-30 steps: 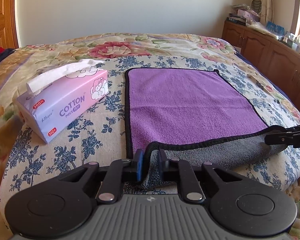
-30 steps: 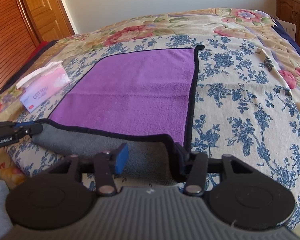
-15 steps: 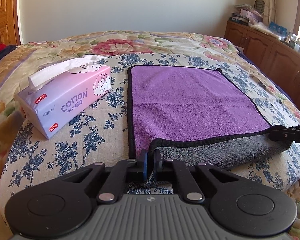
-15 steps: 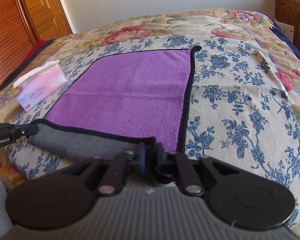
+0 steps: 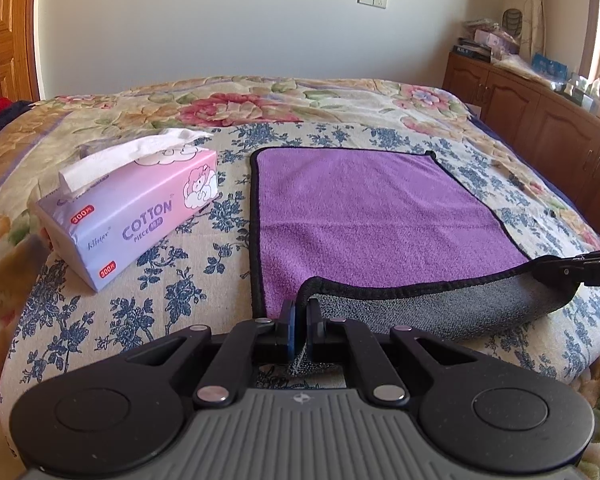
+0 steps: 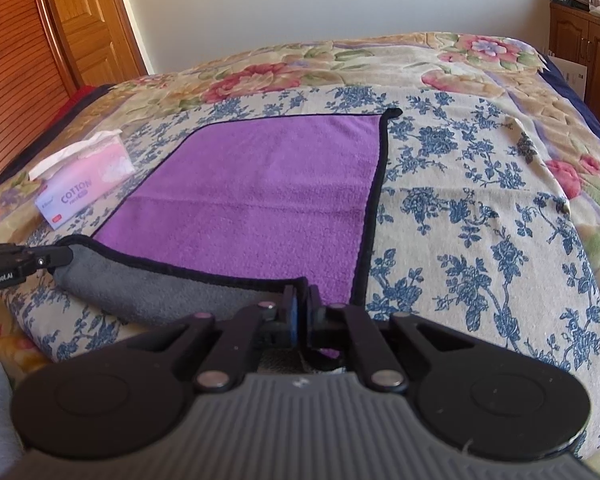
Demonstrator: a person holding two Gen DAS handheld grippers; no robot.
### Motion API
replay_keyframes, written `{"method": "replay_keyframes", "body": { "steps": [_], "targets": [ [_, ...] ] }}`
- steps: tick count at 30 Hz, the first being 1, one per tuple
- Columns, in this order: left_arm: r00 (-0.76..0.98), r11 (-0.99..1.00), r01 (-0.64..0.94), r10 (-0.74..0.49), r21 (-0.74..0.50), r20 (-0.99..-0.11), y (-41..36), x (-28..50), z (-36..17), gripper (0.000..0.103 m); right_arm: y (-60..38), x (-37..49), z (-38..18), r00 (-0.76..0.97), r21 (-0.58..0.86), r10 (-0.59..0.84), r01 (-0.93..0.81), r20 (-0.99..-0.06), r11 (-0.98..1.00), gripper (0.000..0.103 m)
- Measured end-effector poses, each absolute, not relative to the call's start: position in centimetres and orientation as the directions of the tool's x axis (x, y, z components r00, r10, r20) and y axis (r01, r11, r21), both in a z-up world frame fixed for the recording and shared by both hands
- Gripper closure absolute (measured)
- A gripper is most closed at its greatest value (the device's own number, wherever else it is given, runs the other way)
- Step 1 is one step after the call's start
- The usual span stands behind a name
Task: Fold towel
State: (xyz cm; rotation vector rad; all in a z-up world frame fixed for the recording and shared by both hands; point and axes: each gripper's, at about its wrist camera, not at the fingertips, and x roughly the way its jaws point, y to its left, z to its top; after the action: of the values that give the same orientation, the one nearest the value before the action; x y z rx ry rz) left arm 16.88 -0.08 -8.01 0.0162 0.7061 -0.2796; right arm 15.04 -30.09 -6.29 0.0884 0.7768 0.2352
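Observation:
A purple towel [image 5: 372,216] with black trim and a grey underside lies flat on the bed; it also shows in the right wrist view [image 6: 260,200]. Its near edge is lifted and curled back, showing grey. My left gripper [image 5: 301,322] is shut on the towel's near left corner. My right gripper [image 6: 302,312] is shut on the near right corner. Each gripper shows at the edge of the other's view, the right one [image 5: 580,270] and the left one [image 6: 28,260], both pinching the raised edge.
A pink tissue pack [image 5: 132,208] marked COTTON lies left of the towel, also in the right wrist view [image 6: 80,184]. The floral bedspread [image 6: 480,208] covers the bed. A wooden cabinet [image 5: 540,108] stands at the right, a wooden door [image 6: 80,20] at the left.
Both grippers closed on the towel's near corners, the right from wide open. They have since lifted the near edge slightly and moved forward.

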Motion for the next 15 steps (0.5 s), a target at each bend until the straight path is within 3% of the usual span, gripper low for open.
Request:
{"method": "replay_keyframes", "body": {
  "steps": [15],
  "targets": [
    [0.747,0.962,0.260,-0.257,-0.086,-0.613,-0.03,16.96,-7.08,0.097,-30.17,14.96,-5.53,0.725,0.160,0.244,-0.184,-0.645,0.970,0.098]
  ]
}}
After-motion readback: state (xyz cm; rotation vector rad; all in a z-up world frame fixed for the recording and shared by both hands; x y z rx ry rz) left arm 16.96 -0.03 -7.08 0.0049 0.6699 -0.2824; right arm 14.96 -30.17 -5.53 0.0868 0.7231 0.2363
